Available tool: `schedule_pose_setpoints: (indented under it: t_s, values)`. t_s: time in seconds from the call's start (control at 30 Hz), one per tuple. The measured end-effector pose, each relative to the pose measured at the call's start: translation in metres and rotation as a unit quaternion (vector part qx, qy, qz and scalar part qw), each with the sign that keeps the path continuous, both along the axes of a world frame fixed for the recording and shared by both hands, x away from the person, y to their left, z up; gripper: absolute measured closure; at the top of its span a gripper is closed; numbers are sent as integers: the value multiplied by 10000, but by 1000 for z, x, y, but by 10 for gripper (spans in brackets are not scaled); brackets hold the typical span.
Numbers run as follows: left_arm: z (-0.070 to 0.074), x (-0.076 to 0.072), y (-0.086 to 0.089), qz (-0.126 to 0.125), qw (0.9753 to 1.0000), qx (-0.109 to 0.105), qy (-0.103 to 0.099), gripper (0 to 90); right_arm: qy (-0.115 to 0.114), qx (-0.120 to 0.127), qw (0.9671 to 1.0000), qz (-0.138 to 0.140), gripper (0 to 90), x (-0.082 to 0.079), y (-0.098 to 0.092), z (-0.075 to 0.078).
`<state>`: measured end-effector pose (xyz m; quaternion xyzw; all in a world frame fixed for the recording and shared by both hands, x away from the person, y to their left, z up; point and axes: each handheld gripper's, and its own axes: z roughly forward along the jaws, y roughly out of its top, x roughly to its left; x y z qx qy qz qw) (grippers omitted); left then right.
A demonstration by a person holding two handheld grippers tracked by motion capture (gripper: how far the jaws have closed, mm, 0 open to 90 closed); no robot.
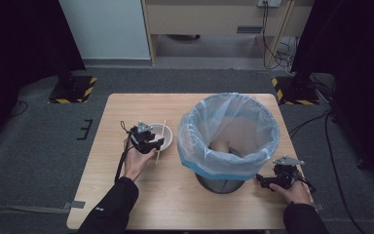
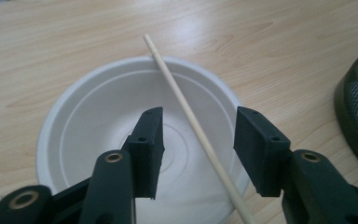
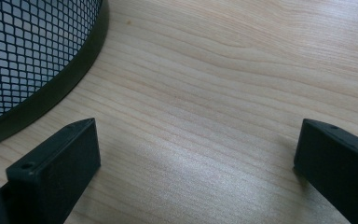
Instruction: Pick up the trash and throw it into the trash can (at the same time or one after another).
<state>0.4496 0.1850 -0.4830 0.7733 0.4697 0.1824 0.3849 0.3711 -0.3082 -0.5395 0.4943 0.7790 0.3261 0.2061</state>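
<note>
One chopstick (image 2: 193, 122) between left tongs (image 2: 198, 135)

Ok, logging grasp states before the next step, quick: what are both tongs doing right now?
Left tongs: open, empty, jaws either side of the wooden stick lying across the white bowl.
Right tongs: open, empty, over bare table.

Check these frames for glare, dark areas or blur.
High view: dim, room edges near black, table evenly lit. Left gripper view: soft glare on the wood beyond the bowl; stick sharp. Right gripper view: pale sheen on the wood between the open tongs; bin mesh sharp.
</note>
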Motion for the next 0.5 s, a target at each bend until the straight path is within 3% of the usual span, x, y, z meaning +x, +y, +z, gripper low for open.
schedule_pose_setpoints:
  t_s: [0.2,0.5]
  values:
    - [-7,3,3,22,9996,-63,260,597,0,-1,10000,1,5,0,0,0]
    - [-9,4,4,79,9990,152,422,717,0,1,10000,0,5,0,0,0]
